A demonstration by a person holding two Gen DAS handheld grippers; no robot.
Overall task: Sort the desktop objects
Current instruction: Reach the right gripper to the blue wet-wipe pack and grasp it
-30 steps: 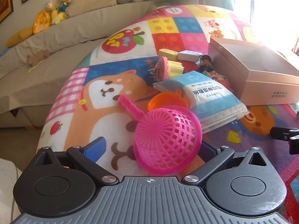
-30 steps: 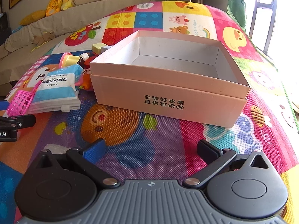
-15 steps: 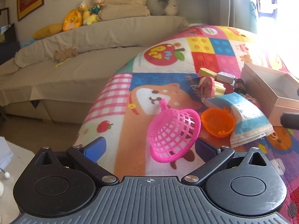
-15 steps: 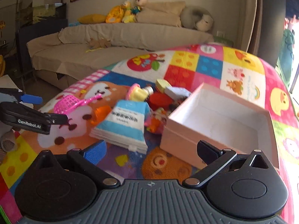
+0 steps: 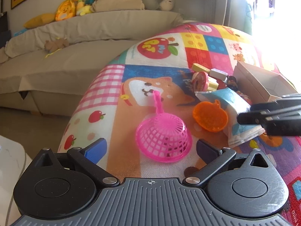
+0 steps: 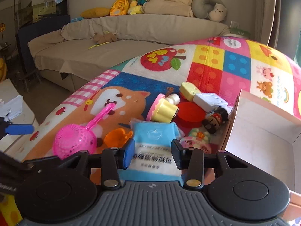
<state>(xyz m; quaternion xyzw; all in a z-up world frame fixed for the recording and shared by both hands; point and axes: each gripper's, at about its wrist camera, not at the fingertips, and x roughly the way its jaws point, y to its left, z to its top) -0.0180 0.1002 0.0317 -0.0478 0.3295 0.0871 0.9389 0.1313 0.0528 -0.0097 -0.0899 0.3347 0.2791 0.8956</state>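
Between the right gripper [image 6: 152, 154] fingers — just narrowed — sits the blue wipes pack [image 6: 154, 146], pad contact unclear; left gripper [image 5: 150, 148] gapes behind the pink strainer [image 5: 163, 136].

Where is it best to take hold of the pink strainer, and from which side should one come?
Probably by its handle. The pink strainer lies bowl-down on the mat, a wide dome of thin mesh, while the slim handle sticks out away from the left hand-held gripper, free on both sides. Come from above, fingers astride it.
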